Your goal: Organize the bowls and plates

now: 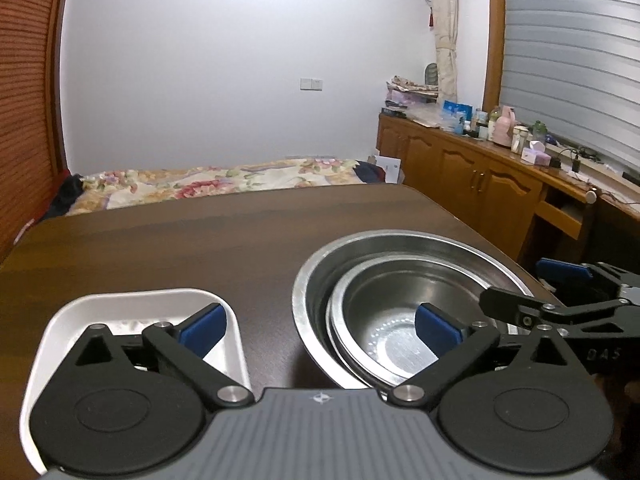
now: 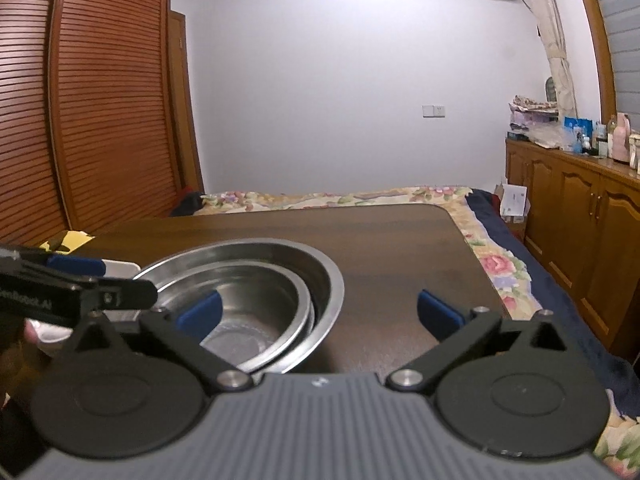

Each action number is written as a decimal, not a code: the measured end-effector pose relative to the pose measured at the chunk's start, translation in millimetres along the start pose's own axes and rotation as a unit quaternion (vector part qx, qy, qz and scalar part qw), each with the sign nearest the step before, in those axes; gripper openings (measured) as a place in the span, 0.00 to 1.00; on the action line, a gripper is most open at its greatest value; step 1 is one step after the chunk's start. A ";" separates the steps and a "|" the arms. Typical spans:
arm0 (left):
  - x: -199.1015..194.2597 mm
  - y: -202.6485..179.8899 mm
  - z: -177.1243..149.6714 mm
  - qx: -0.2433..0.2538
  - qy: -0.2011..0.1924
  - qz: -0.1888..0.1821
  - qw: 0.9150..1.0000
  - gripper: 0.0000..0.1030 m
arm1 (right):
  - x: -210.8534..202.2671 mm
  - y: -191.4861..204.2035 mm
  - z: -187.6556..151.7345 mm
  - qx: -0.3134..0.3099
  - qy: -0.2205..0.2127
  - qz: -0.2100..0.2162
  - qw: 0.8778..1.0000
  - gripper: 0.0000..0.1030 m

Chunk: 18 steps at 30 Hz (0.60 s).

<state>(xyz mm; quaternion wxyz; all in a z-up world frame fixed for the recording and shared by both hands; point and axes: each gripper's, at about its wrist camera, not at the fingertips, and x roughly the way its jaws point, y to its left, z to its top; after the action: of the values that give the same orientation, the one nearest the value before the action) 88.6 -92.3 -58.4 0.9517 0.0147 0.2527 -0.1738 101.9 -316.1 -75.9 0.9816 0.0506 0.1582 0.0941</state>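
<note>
Left wrist view shows the left gripper (image 1: 320, 330) and right gripper (image 2: 319, 314) both spread wide holding nothing, the small steel bowl (image 1: 400, 320) nested in the big steel bowl (image 1: 404, 248) near the table's (image 1: 200, 240) right edge, so stacking looks done and the white tray (image 1: 132, 304) at the near left probably comes next

So we've got the smaller bowl (image 1: 394, 328) nested in the bigger bowl (image 1: 400, 248) on the counter (image 1: 200, 248), tray (image 1: 132, 304) at its 9 o'clock, bed (image 1: 208, 180) behind at 12.
</note>
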 end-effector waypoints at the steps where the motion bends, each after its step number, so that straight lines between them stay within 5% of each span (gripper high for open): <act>1: 0.7 -0.4 -0.9 -0.002 0.001 -0.001 1.000 1.00 | 0.3 0.2 -0.8 0.003 0.002 0.003 1.000 1.00; 6: 2.4 -1.1 -3.3 0.000 0.005 -0.010 1.000 0.98 | 4.3 -2.7 -3.2 0.018 0.003 0.007 1.000 1.00; 15: 3.3 -1.5 -2.6 -0.004 0.014 -0.019 1.000 0.74 | 9.8 -1.7 -8.2 0.034 0.013 0.023 0.999 0.99; 18: 4.6 -2.0 -1.7 -0.007 0.020 -0.020 1.000 0.62 | 9.0 0.3 -9.4 0.036 0.015 0.028 0.999 0.83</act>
<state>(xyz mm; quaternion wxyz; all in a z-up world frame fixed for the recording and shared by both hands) 90.9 -95.4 -61.9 0.9427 0.0062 0.2736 -0.1909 107.2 -313.4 -87.5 0.9736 0.0886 0.1751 0.1165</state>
